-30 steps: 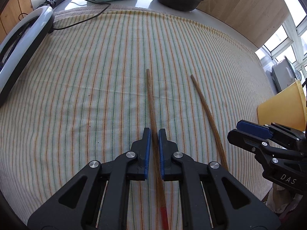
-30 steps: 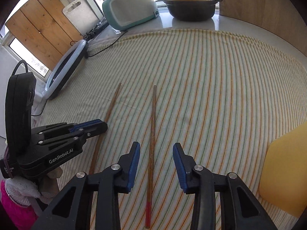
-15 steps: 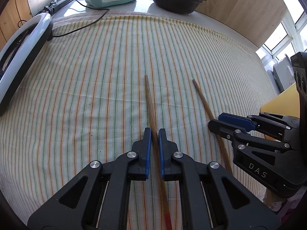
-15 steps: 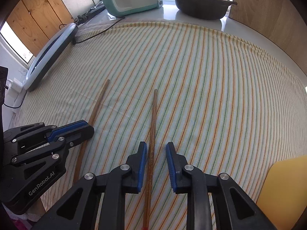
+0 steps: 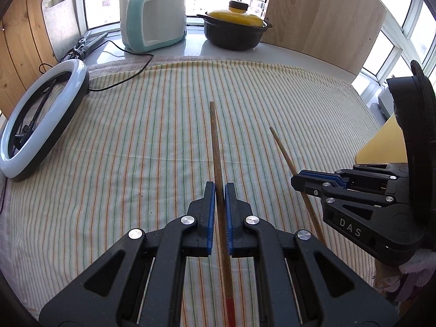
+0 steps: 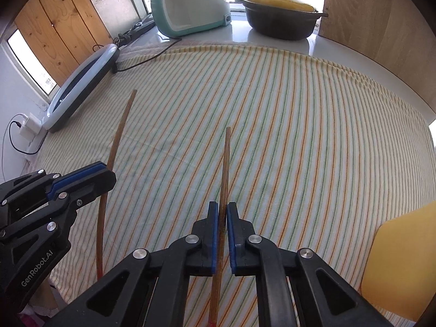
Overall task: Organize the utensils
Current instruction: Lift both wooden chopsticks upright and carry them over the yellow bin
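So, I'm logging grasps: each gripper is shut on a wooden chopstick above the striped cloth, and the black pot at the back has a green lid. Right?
Nearly. The black pot has a yellow lid, clear in the left wrist view. The left gripper and right gripper are each shut on a thin wooden chopstick above the striped cloth.

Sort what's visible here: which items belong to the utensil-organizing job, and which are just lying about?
Job: left chopstick, clamped in the left gripper; right chopstick, clamped in the right gripper.

Lying about: ring light, teal cooker, yellow-lidded pot, yellow board, striped cloth.
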Available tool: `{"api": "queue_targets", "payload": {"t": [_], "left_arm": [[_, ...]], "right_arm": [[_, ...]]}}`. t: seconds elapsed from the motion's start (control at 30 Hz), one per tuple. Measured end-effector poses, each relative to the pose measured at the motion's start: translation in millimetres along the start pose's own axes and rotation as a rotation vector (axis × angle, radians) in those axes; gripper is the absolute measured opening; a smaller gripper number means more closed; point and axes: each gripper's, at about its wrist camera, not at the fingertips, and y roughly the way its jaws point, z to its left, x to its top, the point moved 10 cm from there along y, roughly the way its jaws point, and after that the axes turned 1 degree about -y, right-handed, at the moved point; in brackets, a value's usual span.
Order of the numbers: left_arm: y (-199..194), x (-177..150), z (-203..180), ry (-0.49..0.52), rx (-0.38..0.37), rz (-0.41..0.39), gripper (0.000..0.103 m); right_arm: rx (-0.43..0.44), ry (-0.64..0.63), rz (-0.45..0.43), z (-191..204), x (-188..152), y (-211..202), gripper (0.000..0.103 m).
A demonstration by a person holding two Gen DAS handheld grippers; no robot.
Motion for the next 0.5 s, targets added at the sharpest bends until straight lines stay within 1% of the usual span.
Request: {"api": "queue_targets", "payload": {"t": [0.23,0.5], "left_arm": [[-19,6,-11,0.025,-0.024,-0.045,0.004],[-49,17,-19,0.023,-0.064,-0.112,0.004]], "right_arm": [[0.039,0.014,-0.091,-3,1,-38,0.004],[0.070,0.037,-0.207,-12,-1,-87,0.004]]}}
